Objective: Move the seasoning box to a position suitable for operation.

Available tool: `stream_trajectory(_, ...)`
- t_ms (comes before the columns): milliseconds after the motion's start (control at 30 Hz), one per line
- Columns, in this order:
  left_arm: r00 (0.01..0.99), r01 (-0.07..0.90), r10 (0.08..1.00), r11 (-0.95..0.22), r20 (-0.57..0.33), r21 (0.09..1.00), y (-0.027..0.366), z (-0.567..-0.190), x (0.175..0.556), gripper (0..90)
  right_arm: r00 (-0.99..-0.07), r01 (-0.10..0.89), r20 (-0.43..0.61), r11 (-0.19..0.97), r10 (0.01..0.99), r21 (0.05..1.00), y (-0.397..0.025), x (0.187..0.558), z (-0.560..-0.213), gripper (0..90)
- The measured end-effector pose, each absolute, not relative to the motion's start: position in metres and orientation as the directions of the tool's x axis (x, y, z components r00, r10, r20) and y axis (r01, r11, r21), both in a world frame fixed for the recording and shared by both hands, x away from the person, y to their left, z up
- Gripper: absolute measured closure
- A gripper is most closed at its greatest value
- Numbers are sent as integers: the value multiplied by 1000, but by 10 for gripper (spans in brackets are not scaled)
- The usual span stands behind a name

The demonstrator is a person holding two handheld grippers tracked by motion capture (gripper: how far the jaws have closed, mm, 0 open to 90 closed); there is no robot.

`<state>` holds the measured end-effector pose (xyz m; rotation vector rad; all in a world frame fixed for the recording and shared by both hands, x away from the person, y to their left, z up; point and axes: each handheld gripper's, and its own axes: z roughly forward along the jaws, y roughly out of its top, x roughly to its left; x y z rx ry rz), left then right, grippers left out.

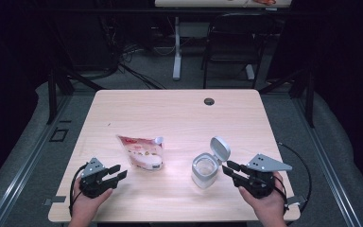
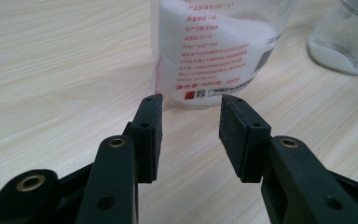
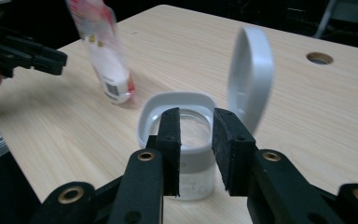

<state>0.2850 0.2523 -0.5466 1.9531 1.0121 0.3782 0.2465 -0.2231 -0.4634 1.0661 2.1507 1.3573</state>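
Two hand-held grippers poised at the near edge of a wooden table (image 1: pixel 179 109), before any contact. The left gripper (image 1: pixel 116 172), near the near-left corner, points its jaws, parted to a moderate gap and holding nothing, at the bottom edge of a standing pouch (image 1: pixel 142 151) of white powder, which sits left of the table's middle, just beyond the jaw tips in the left gripper view (image 2: pixel 214 51). The right gripper (image 1: pixel 230 170), toward the near-right corner, also holds nothing, its jaws set at a narrow gap, and aims at a clear square jar (image 1: pixel 204 171) whose grey hinged lid (image 1: pixel 220 149) stands open; a thin layer of white powder lies in the jar's bottom (image 2: pixel 340 51). The step in hand appears to be taking hold of the pouch so that it can be emptied into the jar. To do this well, the left jaws should probably close on the flat lower seam or side of the pouch rather than its bulging middle, squarely and firmly enough that the film does not slip, while the right jaws open wider to steady the jar wall (image 3: pixel 186 154) clear of its mouth and lid (image 3: pixel 251 74).
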Motion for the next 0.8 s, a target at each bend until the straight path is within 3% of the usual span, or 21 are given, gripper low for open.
stream_trajectory(333, 619, 510, 775, -275, -126, 815, 253, -545, 282, 600, -753, 349, 27, 364, 658, 864, -169, 267, -437, 736)
stream_trajectory(800, 612, 514, 781, -269, -129, 815, 255, -545, 284, 600, -808, 302, -42, 474, 587, 827, -112, 297, -409, 745)
